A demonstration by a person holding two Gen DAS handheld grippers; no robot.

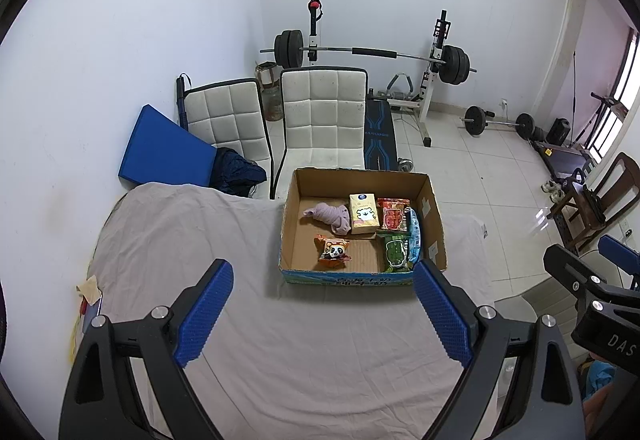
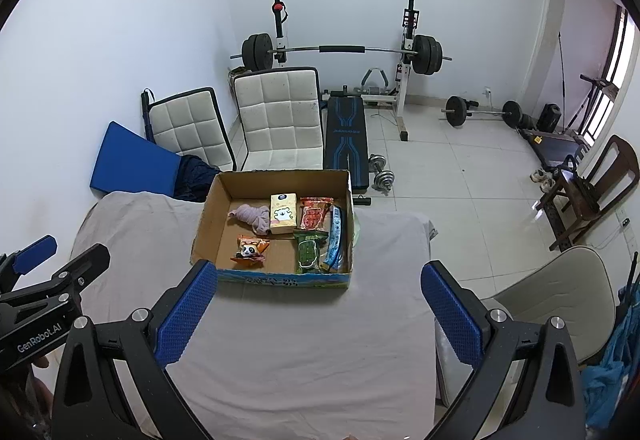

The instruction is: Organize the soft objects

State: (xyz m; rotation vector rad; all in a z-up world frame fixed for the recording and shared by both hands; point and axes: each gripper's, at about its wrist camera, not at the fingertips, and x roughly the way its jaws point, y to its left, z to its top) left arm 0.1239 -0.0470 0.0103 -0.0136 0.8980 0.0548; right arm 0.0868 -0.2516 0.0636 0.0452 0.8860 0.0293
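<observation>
Where the grey-sheeted counter [image 1: 280,340] meets its far edge, an open cardboard box [image 1: 290,215] holds every soft item. Inside, a yellow tissue pack [image 1: 363,215] stands centre-back, with a rolled pink cloth [image 1: 328,215] touching its left side and a red snack packet [image 1: 393,215] just right. A green packet [image 1: 394,252] lies front-right; a panda pouch [image 1: 333,252] front-left. Left gripper [image 1: 322,316] and right gripper [image 2: 318,314] both hang spread wide above the counter, holding nothing.
</observation>
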